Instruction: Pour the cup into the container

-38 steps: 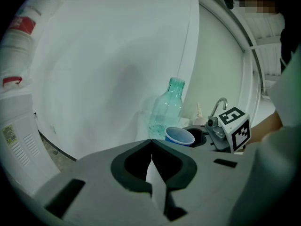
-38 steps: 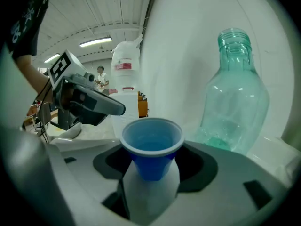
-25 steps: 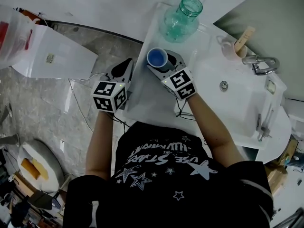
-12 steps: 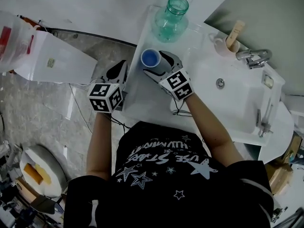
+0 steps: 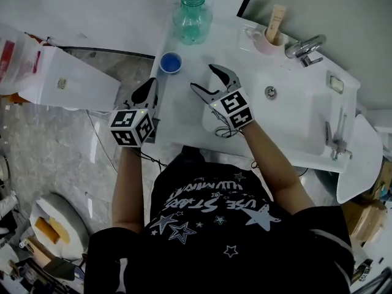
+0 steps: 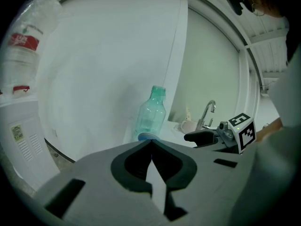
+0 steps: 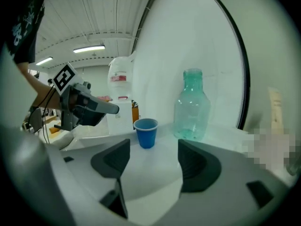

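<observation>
Small blue plastic cup (image 5: 171,62) sits upright just near-left of the clear teal jar (image 5: 192,17), so the right gripper (image 5: 202,76), jaws wide, empty and just narrowing a bit, or the pinched-shut left gripper (image 5: 150,86) could easily knock it over.

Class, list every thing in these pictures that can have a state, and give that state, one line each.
blue cup: upright on the counter, held by neither gripper
glass bottle: upright, no cap
right gripper: open, jaws just closing somewhat, nothing between them
left gripper: shut, empty
pink mug: upright, a tube standing in it
</observation>
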`<state>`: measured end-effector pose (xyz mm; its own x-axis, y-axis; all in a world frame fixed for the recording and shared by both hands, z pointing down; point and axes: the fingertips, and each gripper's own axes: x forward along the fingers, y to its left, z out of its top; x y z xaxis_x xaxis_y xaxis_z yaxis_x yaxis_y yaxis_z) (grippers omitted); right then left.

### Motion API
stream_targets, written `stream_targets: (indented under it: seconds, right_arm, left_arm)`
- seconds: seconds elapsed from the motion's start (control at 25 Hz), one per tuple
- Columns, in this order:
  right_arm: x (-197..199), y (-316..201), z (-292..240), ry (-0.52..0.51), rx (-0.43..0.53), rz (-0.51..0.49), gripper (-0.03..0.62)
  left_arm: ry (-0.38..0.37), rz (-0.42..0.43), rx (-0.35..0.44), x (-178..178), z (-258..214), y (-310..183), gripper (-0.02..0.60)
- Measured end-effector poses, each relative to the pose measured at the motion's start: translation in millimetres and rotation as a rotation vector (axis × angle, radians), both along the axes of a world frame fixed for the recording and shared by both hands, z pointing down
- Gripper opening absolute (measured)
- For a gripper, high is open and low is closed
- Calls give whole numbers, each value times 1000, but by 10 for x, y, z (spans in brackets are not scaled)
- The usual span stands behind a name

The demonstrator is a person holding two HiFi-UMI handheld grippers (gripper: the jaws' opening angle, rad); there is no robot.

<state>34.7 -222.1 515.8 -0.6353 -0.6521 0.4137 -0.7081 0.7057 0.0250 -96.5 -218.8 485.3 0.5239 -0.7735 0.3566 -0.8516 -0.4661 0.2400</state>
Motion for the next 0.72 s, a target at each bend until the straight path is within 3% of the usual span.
stream_targets:
  seconds: [0.4, 0.6, 0.72]
  right_arm:
    - [886, 617, -396, -50, 70, 129, 179]
    - [1347, 944, -524, -29, 128, 233, 44]
    - [1576, 1152, -606, -46, 146, 283, 8]
  left_arm:
    - [6, 80, 36, 808, -195, 601, 12]
    - [18, 111, 51, 1130, -248, 931, 12]
    - [17, 128, 62, 1284, -292, 1123, 12]
